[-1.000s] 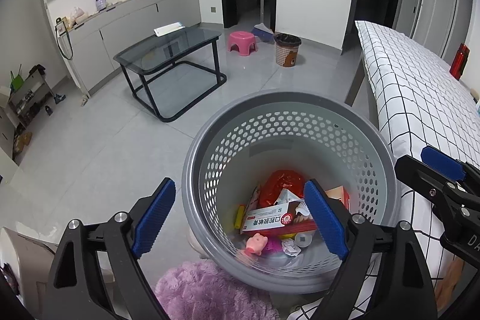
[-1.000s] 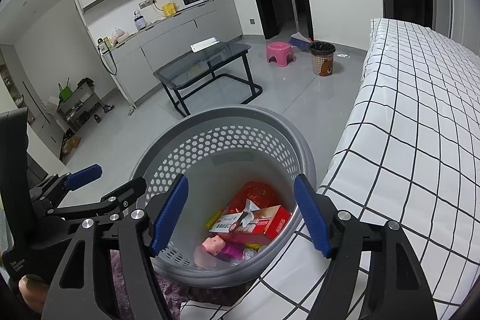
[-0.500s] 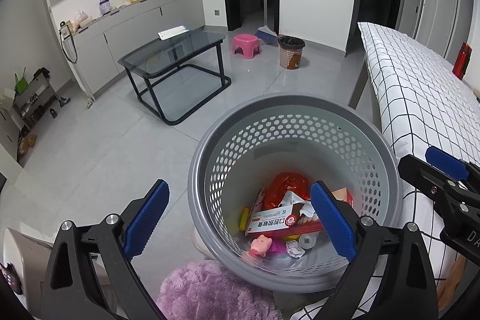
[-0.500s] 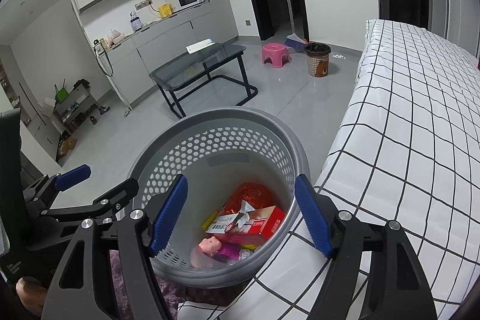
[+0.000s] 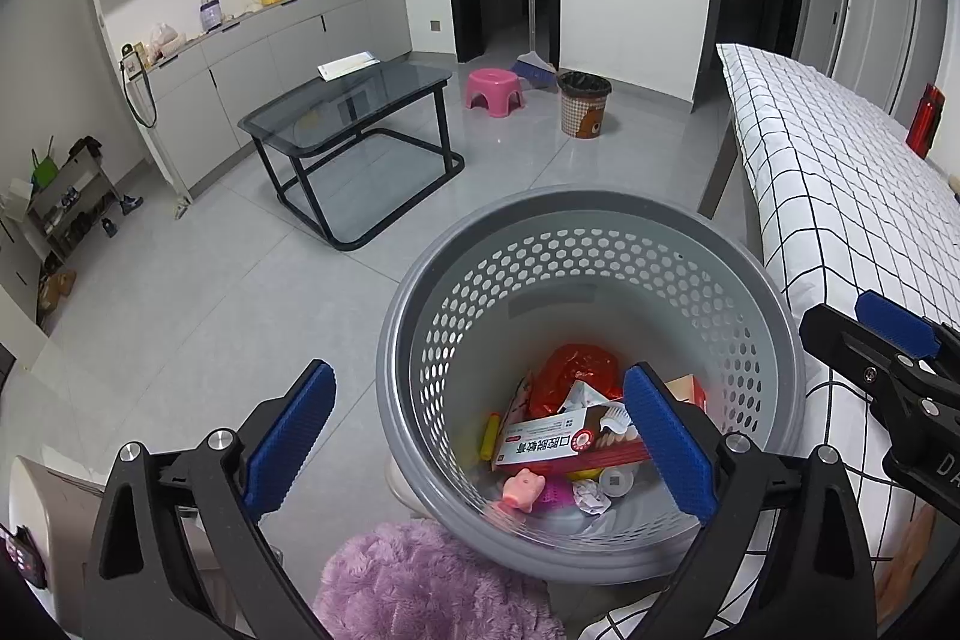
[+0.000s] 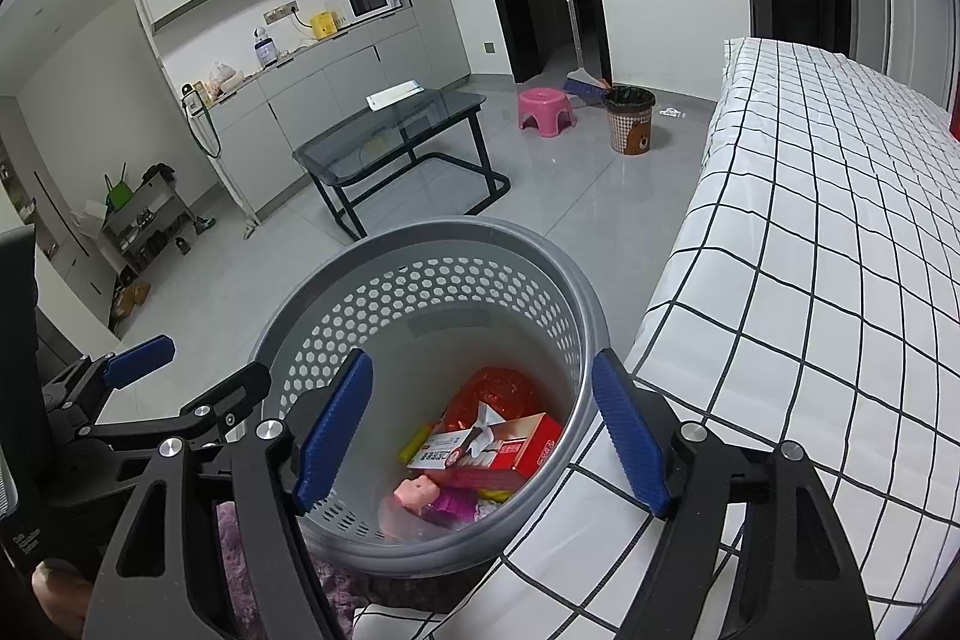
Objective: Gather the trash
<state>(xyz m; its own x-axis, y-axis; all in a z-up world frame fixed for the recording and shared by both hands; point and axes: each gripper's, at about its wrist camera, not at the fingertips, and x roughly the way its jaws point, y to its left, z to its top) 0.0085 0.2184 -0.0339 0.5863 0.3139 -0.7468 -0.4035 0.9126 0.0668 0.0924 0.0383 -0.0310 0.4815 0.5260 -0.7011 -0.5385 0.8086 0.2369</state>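
Nearest: left gripper (image 5: 480, 451) and right gripper (image 6: 483, 436), ribbed blue jaws spread wide, both empty. Below, round grey perforated plastic basket (image 5: 762, 304) holding trash (red-white carton (image 5: 555, 439), crinkled red bag (image 5: 573, 370)), beside grid-patterned bed (image 6: 840, 232). Beyond, glass counter (image 5: 348, 106).

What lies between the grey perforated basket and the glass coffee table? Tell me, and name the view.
Only bare grey floor tiles separate the basket from the glass coffee table; both wrist views show it.
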